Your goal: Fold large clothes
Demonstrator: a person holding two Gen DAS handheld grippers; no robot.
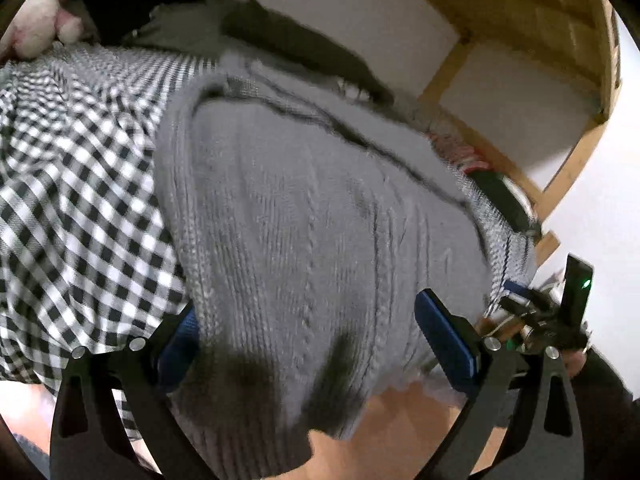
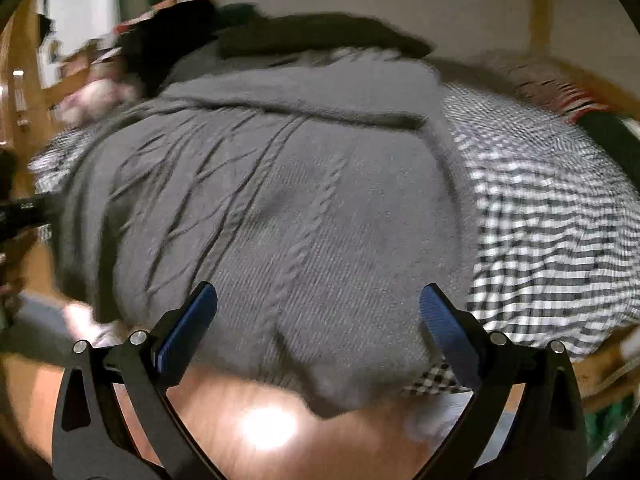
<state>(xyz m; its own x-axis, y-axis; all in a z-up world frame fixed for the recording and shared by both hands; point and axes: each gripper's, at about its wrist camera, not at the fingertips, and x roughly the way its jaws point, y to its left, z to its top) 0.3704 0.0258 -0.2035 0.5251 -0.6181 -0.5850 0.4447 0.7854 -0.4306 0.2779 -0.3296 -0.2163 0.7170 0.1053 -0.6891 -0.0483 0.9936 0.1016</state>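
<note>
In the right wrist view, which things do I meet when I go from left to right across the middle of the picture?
Wooden floor → grey knitted sweater → black-and-white checked cloth.

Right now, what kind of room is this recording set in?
Most likely a bedroom, though the frames are blurred. A grey cable-knit sweater lies spread over a black-and-white checked bedcover, a pink plush toy sits at the far end, and a wooden frame stands against a white wall.

Motion blur smears the sweater (image 2: 280, 184) and checked cover (image 2: 552, 216) in the right view, while the sweater's hem hides the left tongs' (image 1: 316, 336) left pad.
</note>
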